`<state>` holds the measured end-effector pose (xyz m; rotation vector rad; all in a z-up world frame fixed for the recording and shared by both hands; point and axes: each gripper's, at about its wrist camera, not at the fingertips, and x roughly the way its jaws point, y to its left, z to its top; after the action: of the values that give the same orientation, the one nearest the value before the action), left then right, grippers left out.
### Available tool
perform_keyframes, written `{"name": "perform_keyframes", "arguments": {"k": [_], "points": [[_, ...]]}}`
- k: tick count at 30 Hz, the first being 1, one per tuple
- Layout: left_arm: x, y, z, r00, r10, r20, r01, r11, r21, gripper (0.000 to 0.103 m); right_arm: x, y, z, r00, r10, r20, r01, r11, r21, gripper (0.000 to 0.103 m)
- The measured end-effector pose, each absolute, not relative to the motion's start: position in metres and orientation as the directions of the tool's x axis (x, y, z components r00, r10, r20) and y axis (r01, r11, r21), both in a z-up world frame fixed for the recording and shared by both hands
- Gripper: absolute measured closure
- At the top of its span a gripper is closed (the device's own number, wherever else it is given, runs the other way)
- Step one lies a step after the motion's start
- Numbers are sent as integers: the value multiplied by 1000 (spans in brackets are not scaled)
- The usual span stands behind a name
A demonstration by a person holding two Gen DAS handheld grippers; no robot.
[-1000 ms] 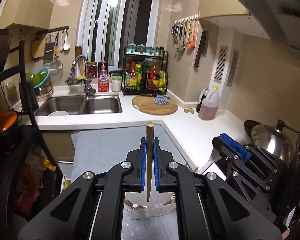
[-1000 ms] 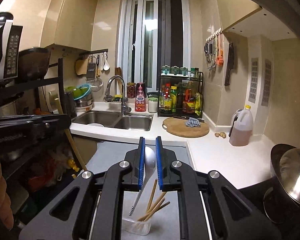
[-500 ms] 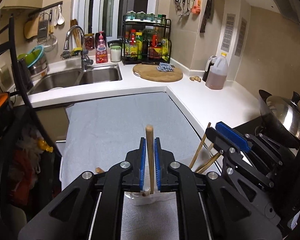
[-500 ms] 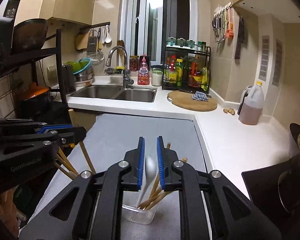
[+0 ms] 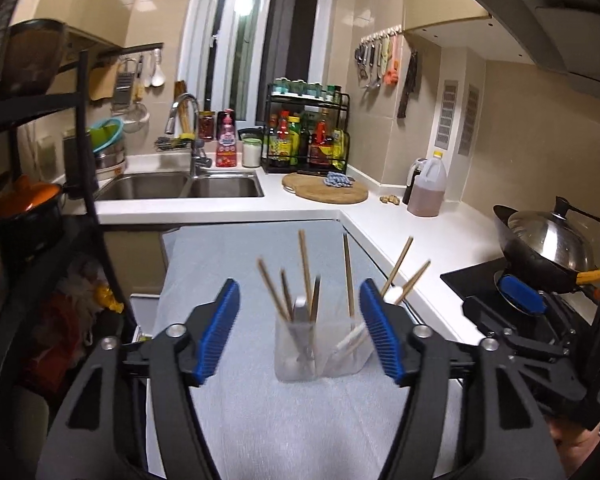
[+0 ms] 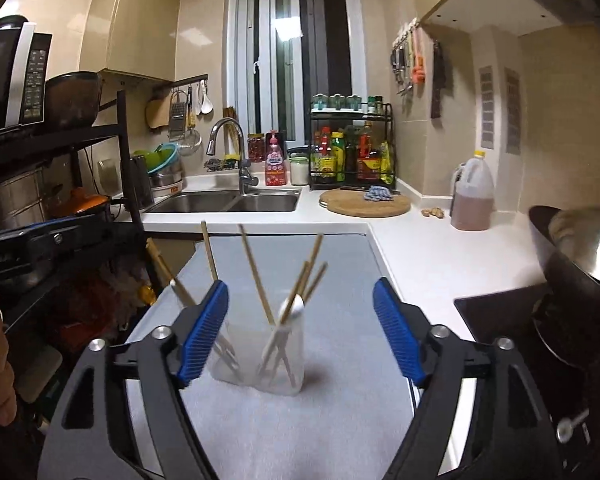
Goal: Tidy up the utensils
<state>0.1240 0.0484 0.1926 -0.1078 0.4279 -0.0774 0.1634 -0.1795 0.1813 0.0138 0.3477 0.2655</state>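
Observation:
A clear plastic holder [image 5: 296, 368] stands on the grey cloth [image 5: 280, 432], and wooden chopsticks [image 5: 305, 264] lean in its compartments. A metal utensil [image 5: 300, 312] stands in its left part and a white spoon [image 5: 350, 344] in its right part. My left gripper [image 5: 300, 332] is opening, its blue pads wide apart and touching nothing, with the holder just beyond them. In the right wrist view the holder [image 6: 284, 380] carries the white spoon [image 6: 296, 306] and chopsticks [image 6: 256, 276]. My right gripper [image 6: 300, 332] is opening too, with nothing pressed between its pads.
A double sink [image 5: 220, 188] and a round cutting board [image 5: 326, 192] lie at the back of the white counter. An oil jug [image 5: 428, 192] stands at the right wall, and a lidded wok [image 5: 548, 244] sits on the hob. A black rack [image 5: 84, 160] stands at left.
The left gripper let go of its wooden chopstick and the right let go of the white spoon; both now stand in the holder. Both grippers sank and their jaws spread wide.

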Motion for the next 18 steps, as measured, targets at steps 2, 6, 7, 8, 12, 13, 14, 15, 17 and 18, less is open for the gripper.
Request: {"name": "perform_keyframes", "arguments": {"k": [2,6,7,8,12,13,14,15,17,18], "points": [[106,50,170,907,-78,-414,27,991,-129,27,146,-183,171,912,244,-330,-237,969,64,14],[80,48,118,896,-41,-443,-18,992,-127,17,110,-187,143,926,196,-324,-186,981,63,9],[77,48,108,894,-36,-447,-25,991,-130,15,105,-189,137,926,195,-322,-185,981,61,9],[74,47,95,892,-25,-452,-39,990,-132,14,100,-189,127,927,192,-323,-183,981,57,9],[70,44,59,872,24,-488,-98,987,-126,9,101,-187,103,913,191,-361,-188,981,46,8],[71,44,56,871,25,-490,-98,988,-123,8,102,-185,99,912,187,-365,-189,981,32,8],[72,42,56,877,37,-479,-93,991,-95,8,101,-182,97,916,181,-358,-186,982,19,8],[72,41,57,883,52,-467,-98,992,-74,8,100,-181,95,917,190,-351,-196,980,20,7],[70,40,57,892,84,-444,-115,992,-42,8,97,-177,93,917,208,-342,-219,976,5,7],[71,40,54,890,79,-448,-112,993,-48,8,95,-175,92,922,194,-336,-211,977,-15,6]]}}
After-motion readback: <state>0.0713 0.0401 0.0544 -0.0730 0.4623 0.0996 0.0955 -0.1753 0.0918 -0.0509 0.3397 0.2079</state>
